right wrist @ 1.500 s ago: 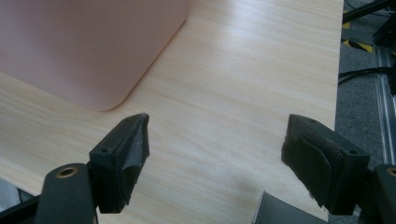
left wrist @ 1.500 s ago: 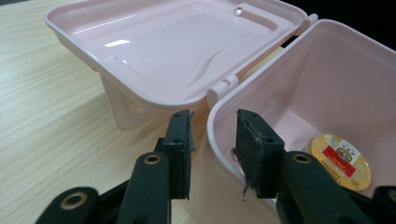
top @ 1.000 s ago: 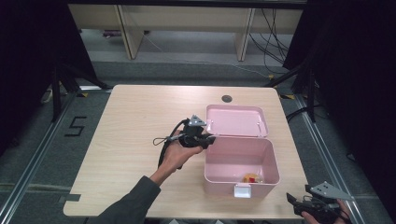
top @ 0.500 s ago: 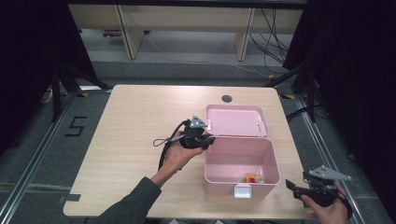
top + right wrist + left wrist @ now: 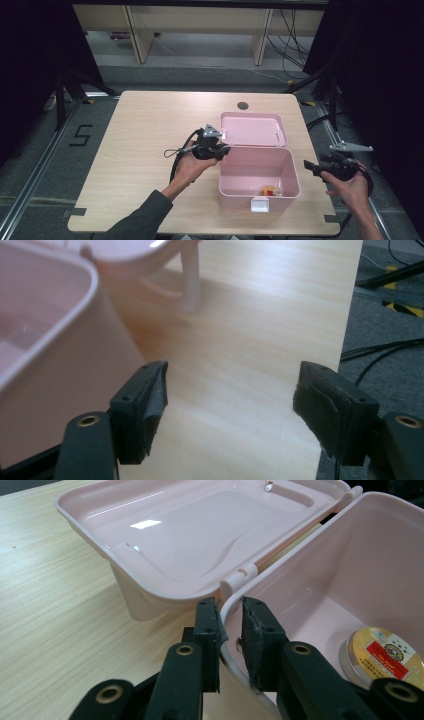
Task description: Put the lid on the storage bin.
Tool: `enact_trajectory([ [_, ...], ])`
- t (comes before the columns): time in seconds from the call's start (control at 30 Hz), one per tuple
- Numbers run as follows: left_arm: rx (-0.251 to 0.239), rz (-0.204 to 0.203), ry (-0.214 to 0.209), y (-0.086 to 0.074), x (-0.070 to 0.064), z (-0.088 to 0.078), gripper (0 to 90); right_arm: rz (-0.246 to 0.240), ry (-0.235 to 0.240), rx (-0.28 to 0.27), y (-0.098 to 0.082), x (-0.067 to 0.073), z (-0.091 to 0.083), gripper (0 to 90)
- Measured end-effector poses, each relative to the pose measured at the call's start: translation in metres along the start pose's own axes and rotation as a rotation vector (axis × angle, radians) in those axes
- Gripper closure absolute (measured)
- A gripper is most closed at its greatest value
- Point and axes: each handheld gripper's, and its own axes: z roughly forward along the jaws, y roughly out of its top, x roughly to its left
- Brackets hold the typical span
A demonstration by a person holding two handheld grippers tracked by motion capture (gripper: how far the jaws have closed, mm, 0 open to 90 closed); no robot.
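1. the pink box [image 5: 259, 172] sits open on the counter [image 5: 140, 130], lid [image 5: 254, 129] laid back, a round tin [image 5: 382, 650] inside.
2. my left gripper [image 5: 230, 630] has its jaws clamped on the box's rim.
3. my right gripper [image 5: 232, 405], jaws spread wide, hovers off the counter's right edge, apparently holding nothing.

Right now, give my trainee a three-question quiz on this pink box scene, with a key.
1. True or false: the left gripper is clamped on the rim of the pink box.
2. What does the right gripper hold? A) the lid B) nothing, jaws wide open C) the tin
3. Fill in: the lid is swung ____ and lies behind the box.

Key:
1. True: one jaw sits outside the wall and one inside, near the hinge.
2. B: it hovers beside the box's right side.
3. Open. A small round tin lies on the box floor.
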Motion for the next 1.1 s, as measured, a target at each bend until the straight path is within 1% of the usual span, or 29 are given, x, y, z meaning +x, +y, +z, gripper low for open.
enact_trajectory([
  [0.03, 0.000, 0.000, 0.000, 0.000, 0.000, 0.000, 77.5, 0.000, 0.000, 0.000, 0.000, 0.000, 0.000, 30.0],
  [0.07, -0.002, 0.002, 0.000, 0.000, 0.000, 0.000, 77.5, -0.025, -0.004, -0.021, 0.010, -0.006, 0.004, 30.4],
  [0.1, -0.002, 0.002, 0.000, 0.000, 0.000, 0.000, 77.5, -0.025, -0.004, -0.021, 0.010, -0.006, 0.004, 30.4],
  [0.13, -0.003, 0.001, -0.003, 0.000, 0.000, 0.000, 77.5, 0.013, -0.013, 0.014, 0.020, -0.005, 0.005, 31.3],
  [0.17, -0.003, 0.001, -0.006, 0.000, 0.000, 0.000, 77.5, 0.013, -0.013, 0.014, 0.020, -0.005, 0.005, 31.3],
  [0.2, -0.006, 0.001, 0.001, 0.000, 0.000, 0.000, 77.5, -0.024, -0.025, 0.014, 0.032, -0.008, 0.010, 31.8],
  [0.23, -0.003, 0.001, -0.003, 0.000, 0.000, 0.000, 77.5, -0.024, -0.025, 0.014, 0.032, -0.008, 0.010, 31.8],
  [0.3, -0.003, 0.001, -0.006, 0.000, 0.000, 0.000, 77.5, 0.021, -0.024, 0.045, 0.042, -0.004, 0.012, 33.4],
  [0.37, -0.003, 0.002, -0.003, 0.000, 0.000, 0.000, 77.5, 0.009, -0.024, 0.022, 0.051, -0.004, 0.019, 33.4],
  [0.4, -0.003, 0.002, -0.005, 0.000, 0.000, 0.000, 77.5, 0.028, -0.022, 0.058, 0.061, -0.002, 0.020, 33.9],
  [0.43, -0.003, 0.002, -0.005, 0.000, 0.000, 0.000, 77.5, 0.028, -0.022, 0.058, 0.061, -0.002, 0.020, 33.9],
  [0.47, -0.003, -0.001, 0.001, 0.000, 0.000, 0.000, 77.5, -0.003, -0.026, 0.051, 0.063, -0.004, 0.022, 34.7],
  [0.5, -0.003, 0.000, 0.001, 0.000, 0.000, 0.000, 77.5, -0.001, -0.035, 0.051, 0.068, -0.003, 0.024, 35.0],
  [0.53, -0.003, 0.003, -0.006, 0.000, 0.000, 0.000, 77.5, 0.002, -0.040, 0.064, 0.077, -0.003, 0.026, 35.2],
  [0.57, -0.004, 0.002, -0.005, 0.000, 0.000, 0.000, 77.5, 0.002, -0.040, 0.064, 0.077, -0.003, 0.026, 35.2],
  [0.63, -0.004, 0.000, -0.002, 0.000, 0.000, 0.000, 77.5, 0.002, -0.043, 0.071, 0.086, -0.003, 0.029, 36.6],
  [0.67, -0.006, -0.003, -0.004, 0.000, 0.000, 0.000, 77.5, 0.009, -0.049, 0.072, 0.092, -0.003, 0.034, 36.8],
  [0.7, -0.006, -0.003, -0.004, 0.000, 0.000, 0.000, 77.5, 0.009, -0.049, 0.072, 0.092, -0.003, 0.034, 36.8],
  [0.73, -0.007, -0.001, -0.002, 0.000, 0.000, 0.000, 77.5, 0.014, -0.043, 0.082, 0.100, -0.002, 0.039, 38.2],
  [0.8, -0.006, 0.002, 0.000, -0.001, 0.000, 0.000, 77.5, 0.003, -0.049, 0.083, 0.102, -0.002, 0.040, 38.4],
  [0.83, -0.006, 0.002, 0.000, -0.001, 0.000, 0.000, 77.5, 0.007, -0.055, 0.079, 0.106, -0.002, 0.045, 38.9],
  [0.87, -0.006, 0.001, -0.003, -0.001, 0.000, 0.000, 77.5, 0.008, -0.047, 0.098, 0.111, -0.001, 0.050, 39.9],
  [0.9, -0.006, 0.001, -0.003, -0.001, 0.000, 0.000, 77.5, 0.008, -0.047, 0.098, 0.111, -0.001, 0.050, 39.9],
  [0.93, -0.011, 0.000, 0.004, -0.001, -0.001, 0.000, 77.5, 0.014, -0.049, 0.115, 0.115, -0.001, 0.058, 40.7],
  [0.97, -0.009, 0.001, 0.003, -0.001, 0.000, 0.000, 77.5, 0.014, -0.049, 0.115, 0.115, -0.001, 0.058, 40.7],
  [1.0, -0.008, 0.001, 0.000, -0.001, 0.000, 0.000, 77.5, 0.005, -0.038, 0.115, 0.117, -0.002, 0.066, 41.4],
  [1.03, -0.008, 0.001, 0.000, -0.001, 0.000, 0.000, 77.5, 0.042, -0.013, 0.108, 0.118, 0.001, 0.069, 41.5],
  [1.07, -0.009, 0.001, -0.001, -0.001, 0.000, 0.000, 77.5, 0.049, -0.037, 0.102, 0.118, 0.003, 0.072, 42.4],
  [1.1, -0.009, 0.001, -0.001, -0.001, 0.000, 0.000, 77.4, 0.049, -0.037, 0.102, 0.118, 0.003, 0.072, 42.4],
])
